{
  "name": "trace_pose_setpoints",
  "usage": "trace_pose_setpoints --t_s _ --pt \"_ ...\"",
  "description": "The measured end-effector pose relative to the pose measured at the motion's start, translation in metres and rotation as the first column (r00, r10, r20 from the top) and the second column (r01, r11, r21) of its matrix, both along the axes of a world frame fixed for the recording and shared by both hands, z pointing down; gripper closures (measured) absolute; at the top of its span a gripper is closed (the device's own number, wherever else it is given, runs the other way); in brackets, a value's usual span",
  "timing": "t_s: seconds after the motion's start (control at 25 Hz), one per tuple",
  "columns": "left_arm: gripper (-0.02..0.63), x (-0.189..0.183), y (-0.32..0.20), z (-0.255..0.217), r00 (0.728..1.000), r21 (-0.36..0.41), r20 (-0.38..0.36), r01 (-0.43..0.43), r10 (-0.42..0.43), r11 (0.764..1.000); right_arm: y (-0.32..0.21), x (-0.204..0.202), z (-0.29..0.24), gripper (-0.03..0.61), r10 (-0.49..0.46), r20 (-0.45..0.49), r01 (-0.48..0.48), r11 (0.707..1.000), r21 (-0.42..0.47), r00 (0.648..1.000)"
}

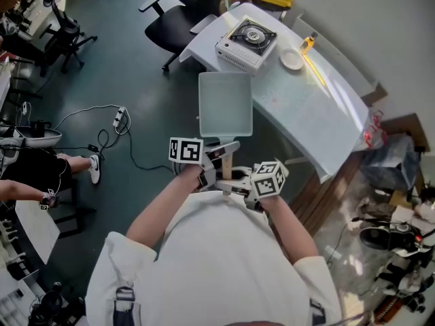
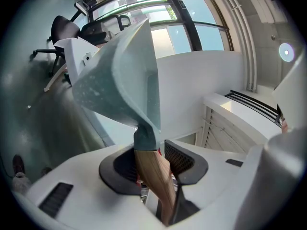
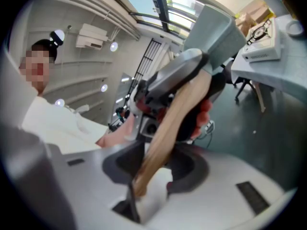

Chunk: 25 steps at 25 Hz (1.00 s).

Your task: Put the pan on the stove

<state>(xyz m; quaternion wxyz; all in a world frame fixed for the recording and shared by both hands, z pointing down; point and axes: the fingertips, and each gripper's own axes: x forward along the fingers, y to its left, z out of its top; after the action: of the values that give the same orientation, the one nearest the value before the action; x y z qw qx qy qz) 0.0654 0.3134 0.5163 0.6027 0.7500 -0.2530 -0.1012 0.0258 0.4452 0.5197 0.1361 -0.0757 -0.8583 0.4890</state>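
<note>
The pan (image 1: pixel 225 105), square, shallow and pale grey-green with a faintly speckled matte skin, is held in the air at mid-frame, by the white desk's (image 1: pixel 309 124) edge. Its long axis runs bottom to top. The body points toward the stove (image 1: pixel 246 41) at upper centre, and the straight wooden handle (image 1: pixel 228 163) points toward the person. The left hand-held gripper (image 1: pixel 216 156) and right hand-held gripper (image 1: pixel 234 182) both clamp that handle.

Lab/office type room, not a home: black swivel office chairs (image 1: pixel 173 20), white power strip w/ cables (image 1: pixel 120 118) on dark green floor (image 1: pixel 102 60), long white curved table (image 1: pixel 302 111).
</note>
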Motion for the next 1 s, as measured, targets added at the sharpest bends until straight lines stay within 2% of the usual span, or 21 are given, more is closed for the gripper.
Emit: trace_pose_setpoints --t_s 0.48,1.0 --pt "0.442 0.018 -0.017 0.003 1.000 -0.003 0.004 0.028 -0.028 1.000 -0.015 0.022 0.002 0.416 -0.045 -0.011 0.044 0.999 -0.010 0.999" --pt "0.442 0.001 -0.083 0.008 1.000 -0.002 -0.010 -0.012 0.012 1.000 -0.082 0.001 0.005 0.417 -0.005 -0.007 0.005 1.000 -0.018 1.000"
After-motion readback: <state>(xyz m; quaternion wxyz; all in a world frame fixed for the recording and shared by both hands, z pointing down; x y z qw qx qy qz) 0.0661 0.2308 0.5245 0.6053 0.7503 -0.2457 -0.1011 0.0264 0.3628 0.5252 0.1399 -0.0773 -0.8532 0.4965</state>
